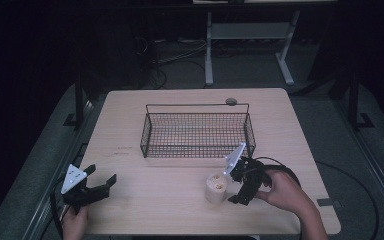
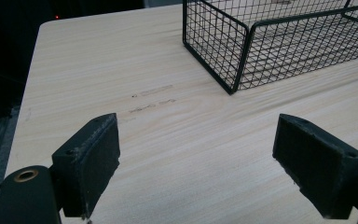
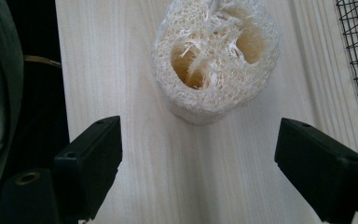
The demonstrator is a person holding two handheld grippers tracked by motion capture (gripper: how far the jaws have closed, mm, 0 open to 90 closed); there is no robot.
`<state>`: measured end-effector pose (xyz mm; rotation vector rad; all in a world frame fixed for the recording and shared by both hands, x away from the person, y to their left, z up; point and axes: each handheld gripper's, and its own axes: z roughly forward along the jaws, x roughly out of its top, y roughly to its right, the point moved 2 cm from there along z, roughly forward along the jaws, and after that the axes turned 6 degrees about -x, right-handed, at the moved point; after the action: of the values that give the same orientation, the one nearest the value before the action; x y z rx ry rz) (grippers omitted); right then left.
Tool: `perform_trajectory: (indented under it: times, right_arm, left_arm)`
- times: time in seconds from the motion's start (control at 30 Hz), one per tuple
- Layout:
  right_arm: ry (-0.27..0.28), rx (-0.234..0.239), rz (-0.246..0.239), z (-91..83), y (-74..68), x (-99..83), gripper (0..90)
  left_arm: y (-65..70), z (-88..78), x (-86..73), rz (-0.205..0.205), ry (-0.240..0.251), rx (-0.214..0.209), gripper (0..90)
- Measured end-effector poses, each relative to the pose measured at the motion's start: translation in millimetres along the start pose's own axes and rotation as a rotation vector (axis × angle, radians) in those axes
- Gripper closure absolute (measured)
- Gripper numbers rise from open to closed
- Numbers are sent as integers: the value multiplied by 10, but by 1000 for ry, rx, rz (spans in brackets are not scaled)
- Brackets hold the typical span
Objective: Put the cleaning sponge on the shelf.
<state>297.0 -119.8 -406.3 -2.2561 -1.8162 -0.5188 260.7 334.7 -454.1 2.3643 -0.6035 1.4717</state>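
Two grippers worked a wooden table (image 1: 145, 200). The right gripper (image 3: 198, 163), jaws spread wide and empty, pointed at a loofah section (image 1: 216, 187) standing near the table's front edge, in front of the wire basket (image 1: 197, 132). The left gripper (image 1: 99, 186) rested open and empty, well apart. Judged step: approach before grasping; next, advance until the jaws flank the loofah, then close.

Loofah piece (image 1: 216, 187) upright just beside right tongs (image 1: 234, 186), near wire basket (image 1: 197, 131); left tongs (image 1: 101, 180) apart.
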Motion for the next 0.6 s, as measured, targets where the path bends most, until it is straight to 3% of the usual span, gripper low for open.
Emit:
perform_trajectory:
  times: [0.6]
  right_arm:
    - [-13, 13, -21, 87, 49, 205, 145]
  left_arm:
    - [-5, -15, 7, -6, 4, 2, 139]
